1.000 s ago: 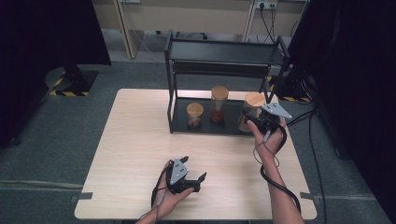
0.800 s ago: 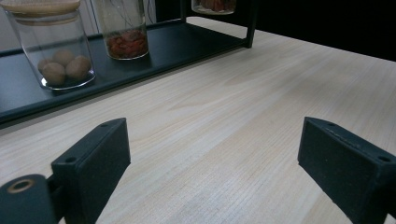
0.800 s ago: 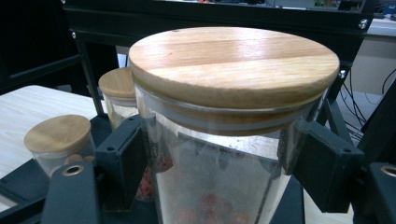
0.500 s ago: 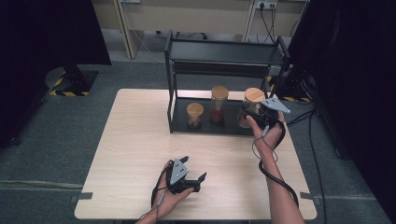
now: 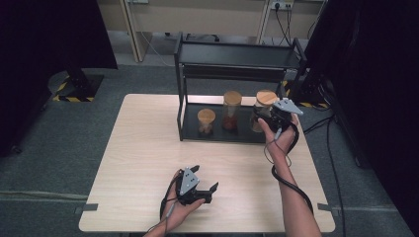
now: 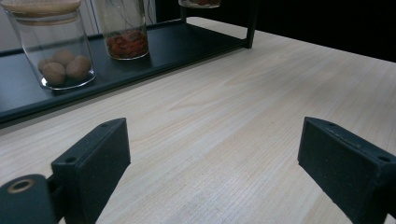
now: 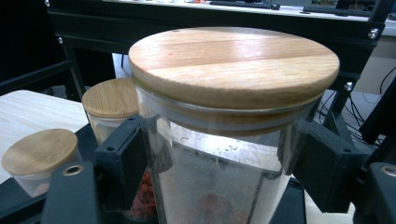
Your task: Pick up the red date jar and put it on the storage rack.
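Note:
A wide glass jar [image 7: 224, 186] with a round wooden lid [image 7: 233, 60] is at the right end of a black rack's lower shelf [image 5: 217, 136]. My right gripper [image 5: 262, 118] is shut on this jar [image 5: 264, 106], one pad [image 7: 123, 161] on each side of the glass just under the lid. I cannot tell whether its base rests on the shelf. My left gripper [image 5: 205, 177] lies near the table's front edge, open with nothing between its jaws, pointing toward the rack [image 6: 212, 163].
Two more lidded jars stand on the lower shelf: a short one with round nuts [image 5: 206, 121] and a taller one with red contents [image 5: 231, 109]. The rack's top shelf [image 5: 237, 54] overhangs them. Light wooden table [image 5: 148, 148]; cables trail from both grippers.
My right gripper has shifted slightly away from me, toward the rack, with the jar in its grip. The left gripper has not moved.

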